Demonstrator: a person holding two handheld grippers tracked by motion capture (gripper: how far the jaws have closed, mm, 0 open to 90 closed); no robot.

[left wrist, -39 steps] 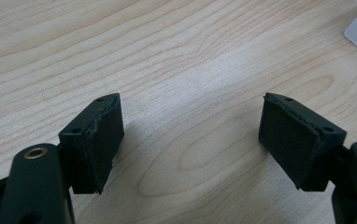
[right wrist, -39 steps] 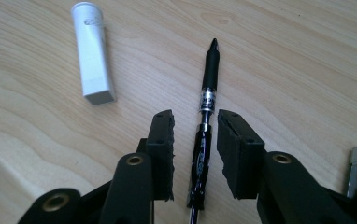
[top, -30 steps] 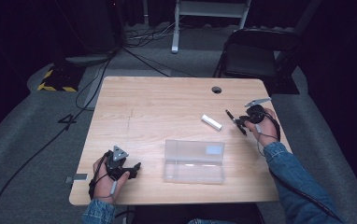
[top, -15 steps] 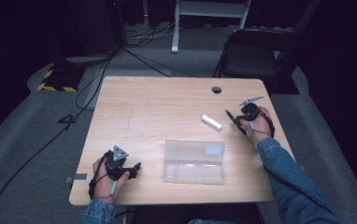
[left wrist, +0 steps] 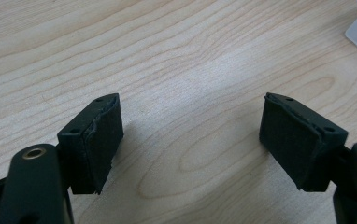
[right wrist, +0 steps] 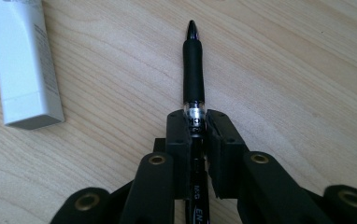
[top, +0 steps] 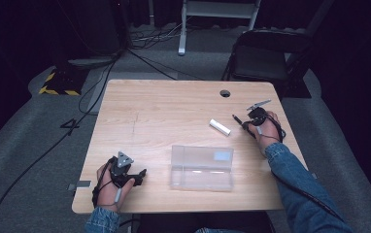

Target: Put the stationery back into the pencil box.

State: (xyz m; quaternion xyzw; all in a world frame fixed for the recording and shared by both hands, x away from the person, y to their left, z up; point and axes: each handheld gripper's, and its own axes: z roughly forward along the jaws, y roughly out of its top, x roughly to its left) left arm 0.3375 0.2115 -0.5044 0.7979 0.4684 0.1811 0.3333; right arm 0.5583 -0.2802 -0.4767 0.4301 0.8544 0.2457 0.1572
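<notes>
Pen [right wrist: 193,70] | we hold it in our right gripper [right wrist: 197,122], jaws just closed tight on its barrel, tip jutting forward over the table [top: 174,111], just beside a white tube [right wrist: 24,60] | left gripper [left wrist: 190,135] rests near the front edge, jaws apart, holding nothing | clear case [top: 201,167] lies between both.

Denim sleeves [top: 300,189]; black grippers [top: 125,174] with brass screws, grey triangular plates at twelve o'clock, trailing black cables.
</notes>
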